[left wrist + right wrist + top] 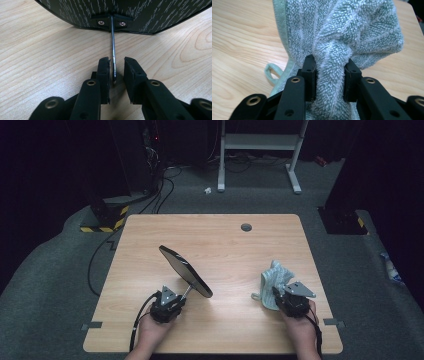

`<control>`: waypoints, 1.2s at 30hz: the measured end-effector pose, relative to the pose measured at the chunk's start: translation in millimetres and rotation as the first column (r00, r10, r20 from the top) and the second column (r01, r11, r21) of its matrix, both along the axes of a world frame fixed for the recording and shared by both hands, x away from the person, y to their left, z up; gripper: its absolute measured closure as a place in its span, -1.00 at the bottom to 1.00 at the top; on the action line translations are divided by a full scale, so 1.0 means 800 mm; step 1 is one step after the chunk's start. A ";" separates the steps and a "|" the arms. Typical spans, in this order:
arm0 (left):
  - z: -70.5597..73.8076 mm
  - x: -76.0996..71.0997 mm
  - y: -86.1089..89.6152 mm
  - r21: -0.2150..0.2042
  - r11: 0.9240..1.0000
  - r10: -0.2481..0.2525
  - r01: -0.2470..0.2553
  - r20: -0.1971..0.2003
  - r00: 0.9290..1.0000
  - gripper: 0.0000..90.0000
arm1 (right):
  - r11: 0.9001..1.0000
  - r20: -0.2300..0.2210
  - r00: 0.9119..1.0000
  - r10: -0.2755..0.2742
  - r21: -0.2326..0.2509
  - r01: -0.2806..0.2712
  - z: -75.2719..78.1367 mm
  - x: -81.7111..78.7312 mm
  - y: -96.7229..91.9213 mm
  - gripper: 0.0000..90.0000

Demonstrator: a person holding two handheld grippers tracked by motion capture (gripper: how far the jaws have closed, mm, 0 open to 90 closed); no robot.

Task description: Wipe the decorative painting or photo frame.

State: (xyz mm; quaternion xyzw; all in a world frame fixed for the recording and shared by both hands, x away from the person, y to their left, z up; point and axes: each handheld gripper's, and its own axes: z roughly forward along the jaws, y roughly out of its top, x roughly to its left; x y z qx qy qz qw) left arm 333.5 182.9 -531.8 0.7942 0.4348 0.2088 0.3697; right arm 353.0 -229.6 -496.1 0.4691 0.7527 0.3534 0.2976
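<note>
A dark oval mirror with a thin metal stem (pixel 185 271) was seen tilted on the left half of the pale wooden table (pixel 215 235), its far edge raised and its near edge low on the board. In the left gripper view the black, white-flecked back of the mirror (pixel 125 12) was shown at the far side, with the stem (pixel 113 50) running from a screwed bracket down between the jaws. The left gripper (pixel 176 299) was placed at the near end of that stem; its jaws were parted, a clear gap being left on the right of the stem while the left pad lay against it or just beside it, so the stem was judged not to be pinched. To the right, well apart from the mirror, a pale green terry towel (pixel 272 280) was bunched near the right edge of the table, and the right gripper (pixel 280 295) was closed on a thick fold of it (pixel 329 82), the pile being squeezed between both pads. The work was judged to be near its end or at a pause: mirror set down and released, cloth not yet let go; whether any wiping remained could not be told.
</note>
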 end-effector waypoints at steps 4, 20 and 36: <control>0.000 0.000 0.000 0.000 1.000 -0.002 0.002 0.000 1.000 0.64 | 1.000 -0.026 0.999 -0.020 -0.016 0.019 -0.008 0.005 -0.006 0.48; 0.000 0.000 0.000 0.000 1.000 -0.002 0.002 -0.001 1.000 0.57 | 0.996 -0.076 0.996 -0.053 -0.074 0.047 -0.027 0.016 -0.007 0.22; 0.000 0.000 0.000 -0.001 1.000 -0.002 0.002 -0.003 1.000 0.46 | 0.996 -0.094 0.992 -0.080 -0.033 0.077 -0.025 0.017 -0.003 -0.41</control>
